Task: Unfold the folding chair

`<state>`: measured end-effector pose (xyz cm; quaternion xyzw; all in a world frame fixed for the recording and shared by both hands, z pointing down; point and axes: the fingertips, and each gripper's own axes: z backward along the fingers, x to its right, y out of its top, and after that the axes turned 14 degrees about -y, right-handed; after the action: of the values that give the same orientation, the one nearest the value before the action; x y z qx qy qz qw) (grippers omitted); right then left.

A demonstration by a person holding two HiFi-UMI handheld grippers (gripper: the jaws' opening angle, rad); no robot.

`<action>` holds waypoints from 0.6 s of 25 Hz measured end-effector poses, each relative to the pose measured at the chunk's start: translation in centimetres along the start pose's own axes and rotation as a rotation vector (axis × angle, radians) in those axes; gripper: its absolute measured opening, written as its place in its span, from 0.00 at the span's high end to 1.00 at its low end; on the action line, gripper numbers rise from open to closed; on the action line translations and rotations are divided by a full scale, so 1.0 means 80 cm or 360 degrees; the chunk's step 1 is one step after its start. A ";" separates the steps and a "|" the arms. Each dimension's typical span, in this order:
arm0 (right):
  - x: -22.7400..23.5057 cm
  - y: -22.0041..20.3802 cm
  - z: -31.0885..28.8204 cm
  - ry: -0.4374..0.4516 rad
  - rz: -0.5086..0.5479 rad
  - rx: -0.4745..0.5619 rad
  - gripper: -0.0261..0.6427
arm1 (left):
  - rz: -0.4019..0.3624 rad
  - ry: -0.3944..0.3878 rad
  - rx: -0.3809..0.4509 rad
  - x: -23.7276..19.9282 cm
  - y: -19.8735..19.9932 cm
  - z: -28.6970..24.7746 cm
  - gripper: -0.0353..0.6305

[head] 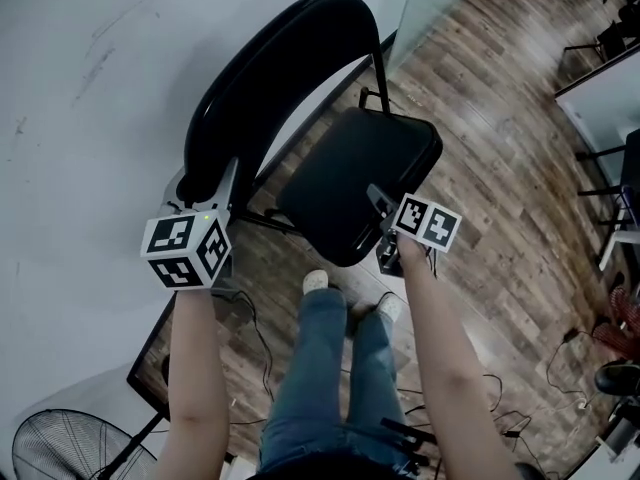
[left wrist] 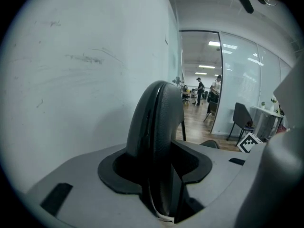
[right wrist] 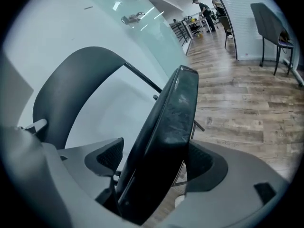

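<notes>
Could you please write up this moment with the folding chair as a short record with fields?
Backrest: black curved band, close to the white wall
Seat: black, swung out from the backrest, seemingly not yet level
Left gripper: shut on the backrest's near end
Right gripper: open; the seat's edge stands between its jaws, one pad apart from it
Floor: wood planks, cables lying on it
Nearby: fan at the person's left
Status: unfolding under way, not finished

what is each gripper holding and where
Left gripper clamps the backrest at its side rim. Right gripper holds nothing: the seat sits edgewise between its open jaws.
</notes>
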<state>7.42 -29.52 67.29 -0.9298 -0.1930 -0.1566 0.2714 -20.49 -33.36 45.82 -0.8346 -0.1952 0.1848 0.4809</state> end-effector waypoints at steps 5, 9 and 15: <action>0.044 -0.020 -0.005 -0.0021 -0.0048 -0.0034 0.35 | 0.0014 0.0012 -0.0001 0.011 -0.013 -0.005 0.67; 0.076 -0.031 -0.015 -0.0044 -0.0080 -0.0034 0.33 | 0.0023 0.0027 0.0000 0.018 -0.025 -0.014 0.66; 0.104 -0.049 -0.028 -0.0038 -0.0101 -0.0063 0.29 | 0.0051 0.0034 0.0008 0.013 -0.038 -0.020 0.65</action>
<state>12.59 -25.46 74.10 -0.9302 -0.2226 -0.1578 0.2454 -19.24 -32.60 49.10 -0.8383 -0.1761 0.1841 0.4820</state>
